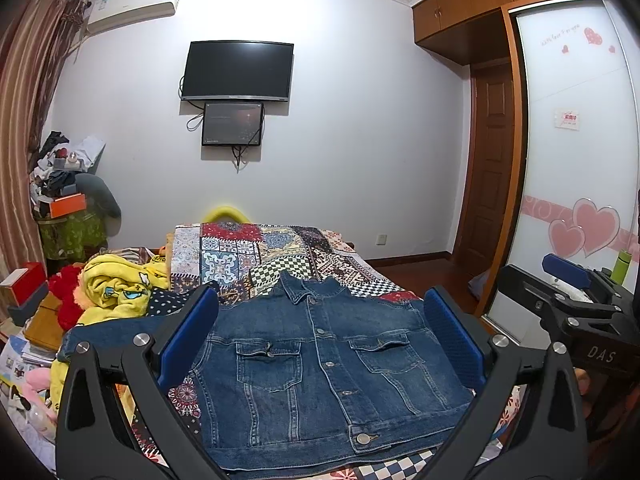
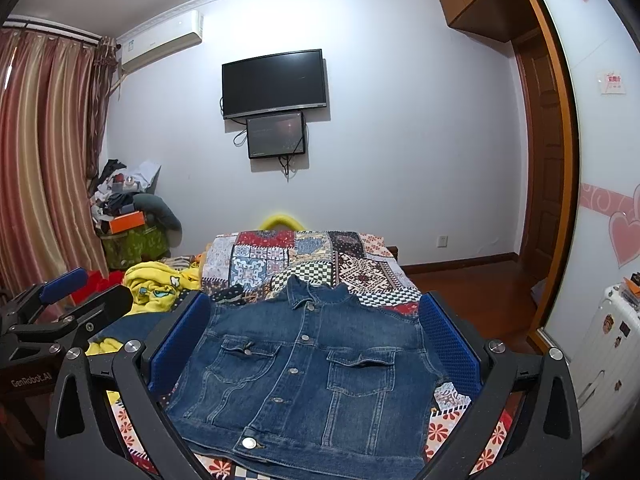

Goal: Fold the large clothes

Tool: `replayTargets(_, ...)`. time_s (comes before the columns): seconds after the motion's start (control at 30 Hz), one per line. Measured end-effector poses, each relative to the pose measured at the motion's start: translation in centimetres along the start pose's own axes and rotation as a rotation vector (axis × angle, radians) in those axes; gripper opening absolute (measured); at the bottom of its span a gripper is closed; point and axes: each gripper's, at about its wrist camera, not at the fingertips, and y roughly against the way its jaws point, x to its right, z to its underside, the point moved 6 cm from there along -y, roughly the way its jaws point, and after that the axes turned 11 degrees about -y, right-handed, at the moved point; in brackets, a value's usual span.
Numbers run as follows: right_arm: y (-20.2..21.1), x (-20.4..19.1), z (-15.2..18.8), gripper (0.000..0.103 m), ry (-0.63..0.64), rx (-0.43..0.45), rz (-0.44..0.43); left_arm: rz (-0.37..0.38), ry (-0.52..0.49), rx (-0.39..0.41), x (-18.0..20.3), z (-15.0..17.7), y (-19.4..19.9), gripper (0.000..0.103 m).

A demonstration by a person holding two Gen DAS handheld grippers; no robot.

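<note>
Both claws sit nearest, low over the foot of the bed. Left claw (image 1: pixel 320 336) spread wide, blue pads (image 1: pixel 186 336) apart, nothing between them. Right claw (image 2: pixel 314 344) same: wide open, pads (image 2: pixel 448 344) empty, gripping nothing. Each claw shows at the edge of the other's view, side by side, apart.

Denim jacket (image 1: pixel 320 364) lies flat on the bed, front up, buttoned, collar pointing toward the far wall, hem toward the claws. Both chest pockets visible. One sleeve runs out to the left side over the bed's edge; right sleeve not clearly visible. Neither claw touches the jacket.

Bed (image 1: pixel 256 248) covered with a patchwork quilt. Yellow blanket (image 1: pixel 120 288) bunched on the left of the jacket, red plush item beside it. TV (image 1: pixel 238 70) on the far wall, smaller screen (image 1: pixel 233 123) just below it. Curtain on the left, wardrobe (image 1: pixel 576 152) with heart decals on the right.
</note>
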Motion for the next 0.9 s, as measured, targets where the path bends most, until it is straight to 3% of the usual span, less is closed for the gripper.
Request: replayTargets(0.9, -0.22, 0.02, 0.05, 0.103, -0.004, -0.008, -0.001, -0.002, 0.011, -0.003, -0.23, 0.00, 0.00, 0.103)
